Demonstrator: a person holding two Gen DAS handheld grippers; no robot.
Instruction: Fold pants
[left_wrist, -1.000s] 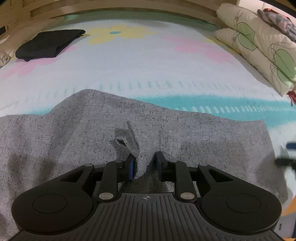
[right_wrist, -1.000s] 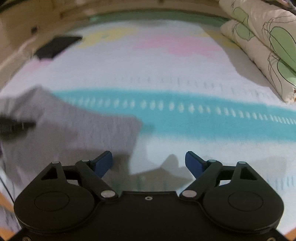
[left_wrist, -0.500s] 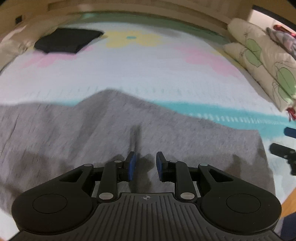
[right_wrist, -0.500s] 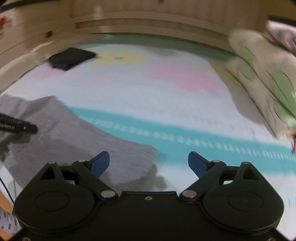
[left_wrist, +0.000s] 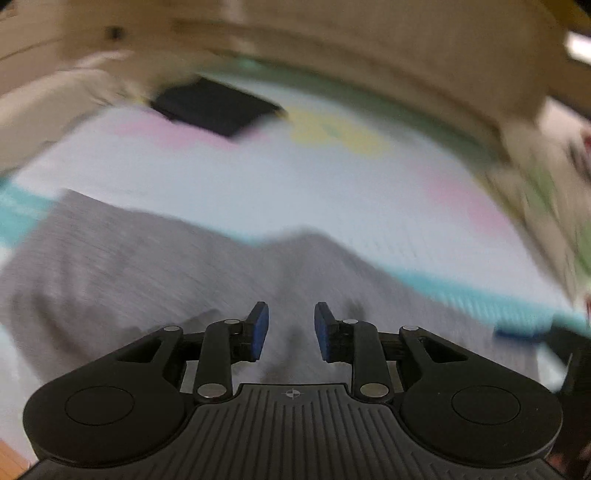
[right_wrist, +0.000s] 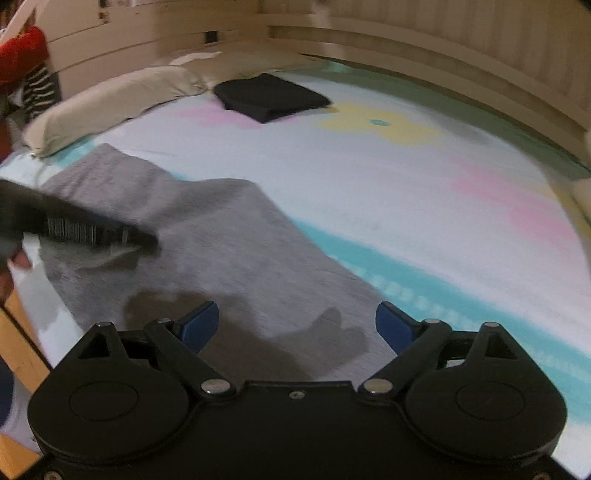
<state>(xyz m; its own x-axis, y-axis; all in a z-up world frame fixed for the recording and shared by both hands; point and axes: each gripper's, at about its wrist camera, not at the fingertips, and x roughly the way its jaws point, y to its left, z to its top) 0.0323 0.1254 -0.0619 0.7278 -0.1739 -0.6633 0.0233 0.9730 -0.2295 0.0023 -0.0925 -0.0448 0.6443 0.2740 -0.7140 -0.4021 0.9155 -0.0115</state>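
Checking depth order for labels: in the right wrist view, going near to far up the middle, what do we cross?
Right claw → grey pants → teal stripe of the bedsheet → folded black garment → wooden bed frame.

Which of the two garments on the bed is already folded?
The black garment near the headboard, a compact folded stack; the grey pants lie spread flat beneath the grippers.
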